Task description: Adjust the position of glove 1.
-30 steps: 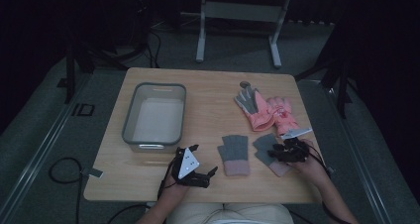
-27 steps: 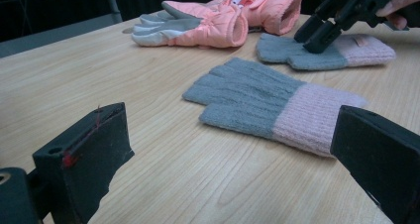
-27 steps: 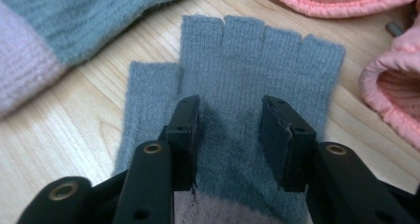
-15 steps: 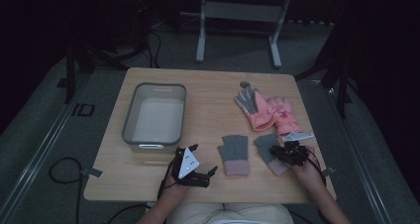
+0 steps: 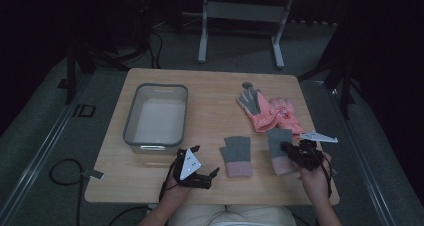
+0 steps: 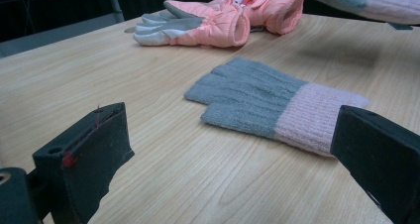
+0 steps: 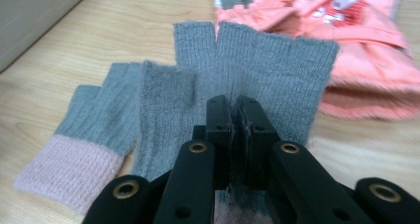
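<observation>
Dim lab: test table (image 5: 210,86), floor cables (image 5: 60,168)

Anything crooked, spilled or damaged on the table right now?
Nothing spilled or torn. The right gripper has just closed on one grey knit glove, which hangs off the table; its twin lies flat. The pink gloves overlap in a loose heap.

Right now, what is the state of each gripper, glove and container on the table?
Right gripper: shut on right grey glove, lifting it.
Left gripper: open, holding nothing.
Left grey glove: flat on table.
Pink gloves: lying together.
Clear bin: empty.
</observation>
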